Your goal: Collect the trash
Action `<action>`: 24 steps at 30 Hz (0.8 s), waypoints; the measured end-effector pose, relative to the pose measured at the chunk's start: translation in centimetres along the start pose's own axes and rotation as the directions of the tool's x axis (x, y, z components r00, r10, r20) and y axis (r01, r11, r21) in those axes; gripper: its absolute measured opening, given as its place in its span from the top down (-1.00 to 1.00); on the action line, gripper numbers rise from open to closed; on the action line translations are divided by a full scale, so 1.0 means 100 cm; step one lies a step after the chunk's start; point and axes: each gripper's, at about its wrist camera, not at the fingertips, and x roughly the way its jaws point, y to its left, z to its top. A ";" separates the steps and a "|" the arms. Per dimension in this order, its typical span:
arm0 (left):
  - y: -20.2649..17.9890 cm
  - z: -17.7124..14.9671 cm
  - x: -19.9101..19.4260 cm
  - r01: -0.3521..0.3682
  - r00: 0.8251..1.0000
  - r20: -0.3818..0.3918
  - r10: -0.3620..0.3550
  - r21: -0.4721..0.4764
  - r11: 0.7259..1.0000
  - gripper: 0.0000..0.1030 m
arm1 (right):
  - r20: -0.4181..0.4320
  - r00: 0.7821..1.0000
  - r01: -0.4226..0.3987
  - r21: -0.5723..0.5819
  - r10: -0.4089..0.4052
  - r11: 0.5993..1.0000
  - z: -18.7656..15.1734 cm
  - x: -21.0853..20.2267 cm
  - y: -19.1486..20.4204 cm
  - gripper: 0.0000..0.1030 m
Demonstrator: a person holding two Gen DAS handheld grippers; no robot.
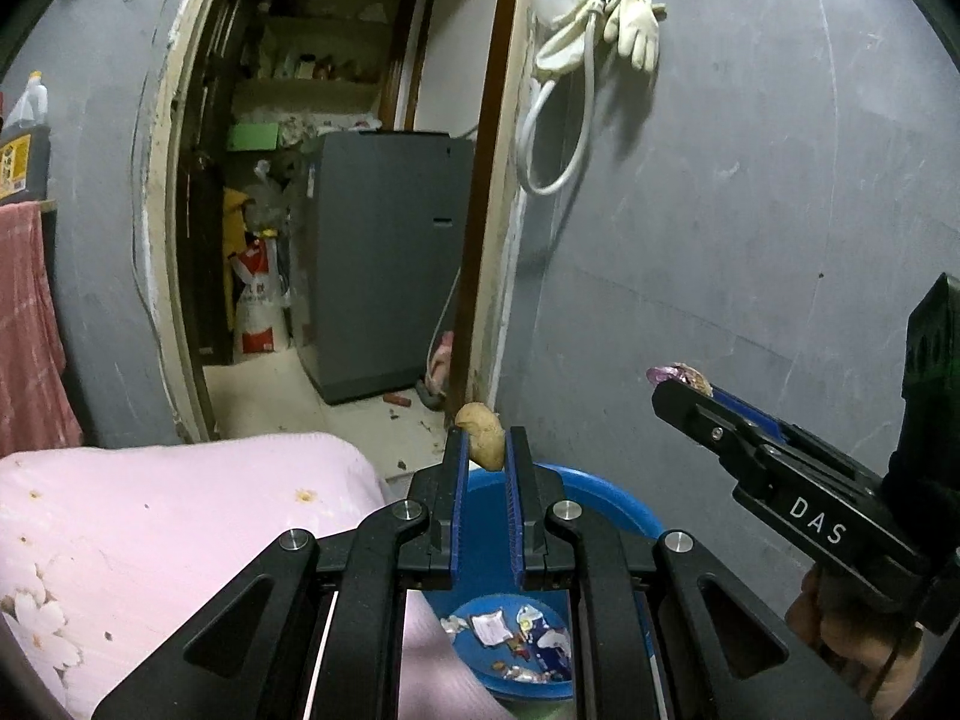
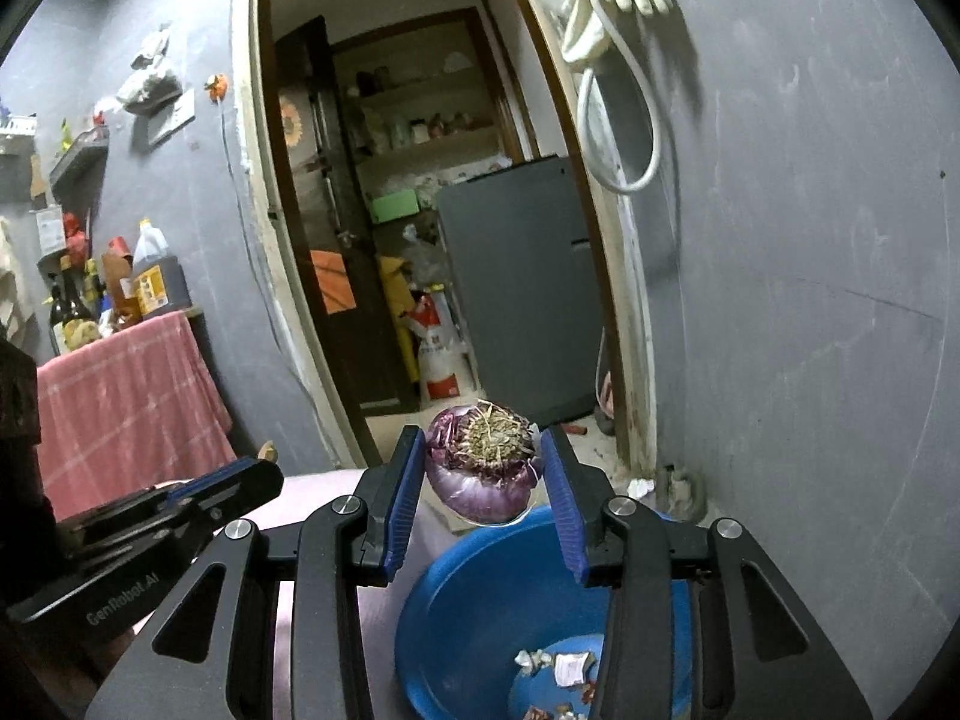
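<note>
Below, both tools hang over a blue basin [image 2: 456,612] that stands beside a pink flowered cloth [image 1: 150,516]. Left gripper [image 1: 487,450]: its blue pads are clamped tight on a small tan scrap [image 1: 480,433], perhaps a bit of peel or ginger; the view is too soft to say which. Right gripper [image 2: 483,480]: its fingers stand wider, gripping the cut top of a purple onion [image 2: 483,462], dried root end facing the camera. Basin floor: crumpled wrappers [image 2: 558,669] already lie there. Behind: a grey wall [image 1: 750,228] with pale rubber gloves [image 1: 633,24] and a looped hose [image 1: 564,126], and an open doorway showing a grey appliance [image 1: 384,252].
</note>
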 end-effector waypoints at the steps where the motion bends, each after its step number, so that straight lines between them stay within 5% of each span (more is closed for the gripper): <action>1: 0.001 -0.001 0.003 0.002 1.000 -0.012 -0.002 -0.005 1.000 0.82 | -0.009 1.000 0.001 0.002 -0.001 1.000 -0.001 0.001 -0.001 0.25; 11: 0.013 -0.011 0.029 0.037 0.992 -0.115 -0.047 -0.090 0.995 0.82 | -0.092 0.996 0.012 0.045 -0.007 0.999 -0.009 0.016 -0.015 0.24; 16: 0.013 -0.013 0.039 0.054 0.985 -0.158 -0.069 -0.097 0.994 0.81 | -0.097 0.995 0.010 0.063 -0.004 0.998 -0.012 0.017 -0.019 -0.01; 24: 0.017 -0.020 0.046 0.053 0.979 -0.194 -0.070 -0.094 0.994 0.70 | -0.089 0.996 0.018 0.075 -0.011 0.997 -0.010 0.014 -0.023 -0.05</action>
